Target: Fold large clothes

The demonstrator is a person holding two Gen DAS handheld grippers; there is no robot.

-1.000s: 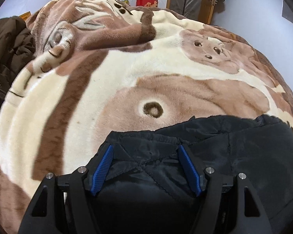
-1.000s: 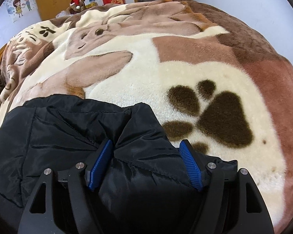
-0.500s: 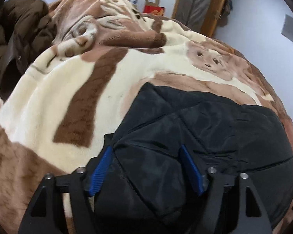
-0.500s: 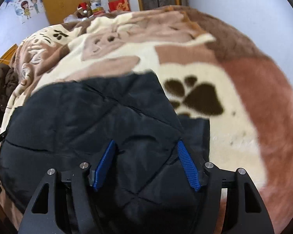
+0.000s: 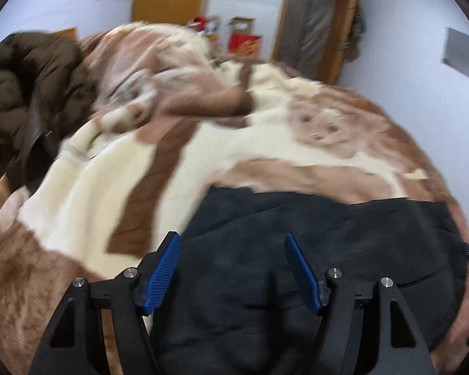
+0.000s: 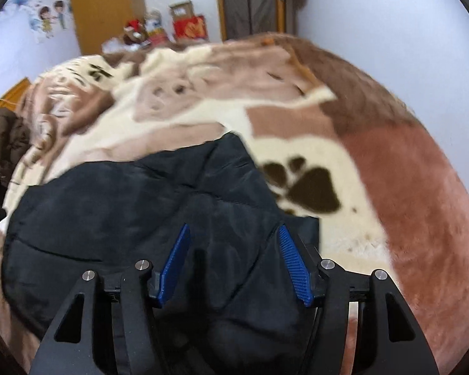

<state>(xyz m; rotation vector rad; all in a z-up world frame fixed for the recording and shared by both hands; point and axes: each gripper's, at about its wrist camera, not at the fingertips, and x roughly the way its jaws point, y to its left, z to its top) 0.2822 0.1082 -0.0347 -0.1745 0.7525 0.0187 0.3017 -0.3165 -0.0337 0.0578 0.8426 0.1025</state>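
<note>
A black quilted jacket (image 5: 312,250) lies folded on the brown and cream blanket (image 5: 109,193) of the bed. It also shows in the right wrist view (image 6: 134,212). My left gripper (image 5: 233,268) is open with its blue pads wide apart, above the jacket's left part. My right gripper (image 6: 234,259) is open too, above the jacket's right part near its right edge. Neither gripper holds any cloth. Both views are blurred by motion.
A dark brown puffer coat (image 5: 25,100) is heaped at the bed's left side, also in the right wrist view (image 6: 3,143). Boxes and toys (image 6: 172,28) stand beyond the bed by a wooden door (image 5: 312,37). A white wall runs along the right.
Both grippers have pulled back and risen off the jacket, so more of the room shows. The jacket's near edge, carried forward earlier, now lies folded over and flat on the blanket.
</note>
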